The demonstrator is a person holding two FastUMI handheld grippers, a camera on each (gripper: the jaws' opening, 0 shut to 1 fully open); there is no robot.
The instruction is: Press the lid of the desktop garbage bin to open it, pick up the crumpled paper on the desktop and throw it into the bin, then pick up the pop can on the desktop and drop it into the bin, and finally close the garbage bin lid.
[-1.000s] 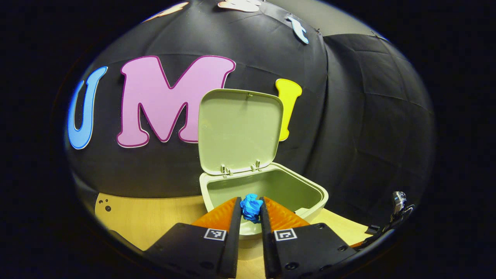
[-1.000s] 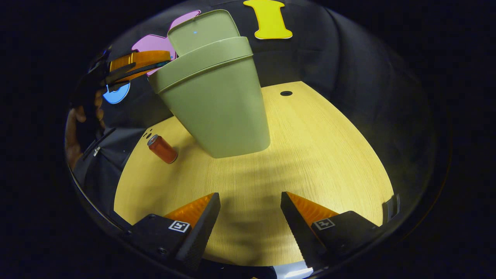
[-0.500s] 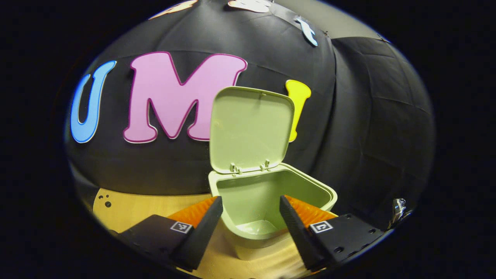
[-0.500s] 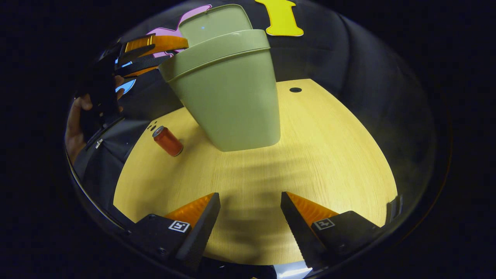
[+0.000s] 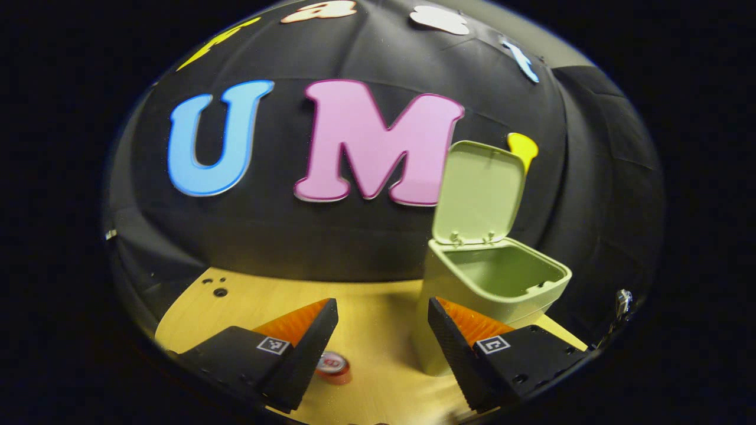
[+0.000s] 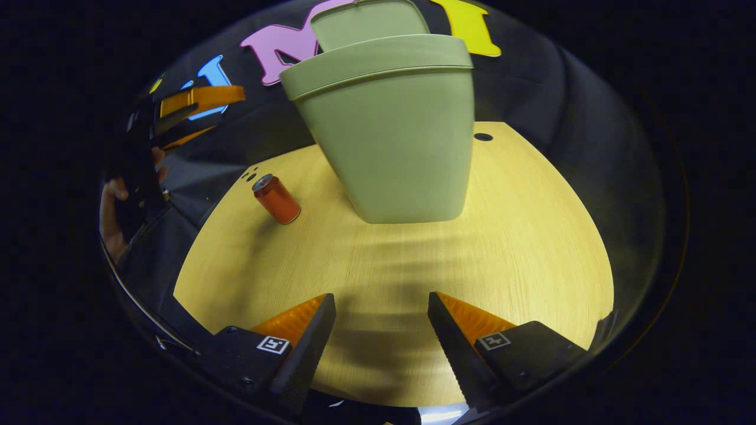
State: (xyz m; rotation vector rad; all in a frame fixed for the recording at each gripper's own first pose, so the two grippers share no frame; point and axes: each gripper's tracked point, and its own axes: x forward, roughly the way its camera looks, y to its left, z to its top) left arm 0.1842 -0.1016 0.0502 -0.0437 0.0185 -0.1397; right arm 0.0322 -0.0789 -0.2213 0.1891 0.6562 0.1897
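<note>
One bin [image 6: 396, 130] stands near the tabletop's [image 6: 413, 283] far edge, its lid [image 5: 479, 192] upright, and one can [image 6: 277, 199] stands toward the left edge. Both the left gripper [image 5: 381, 339] and the right gripper [image 6: 381, 333] have fingers spread apart, holding nothing.

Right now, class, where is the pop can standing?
In the right gripper view the pop can stands upright on the wooden desktop, left of the green bin and apart from it, near the desk's far-left edge.
</note>
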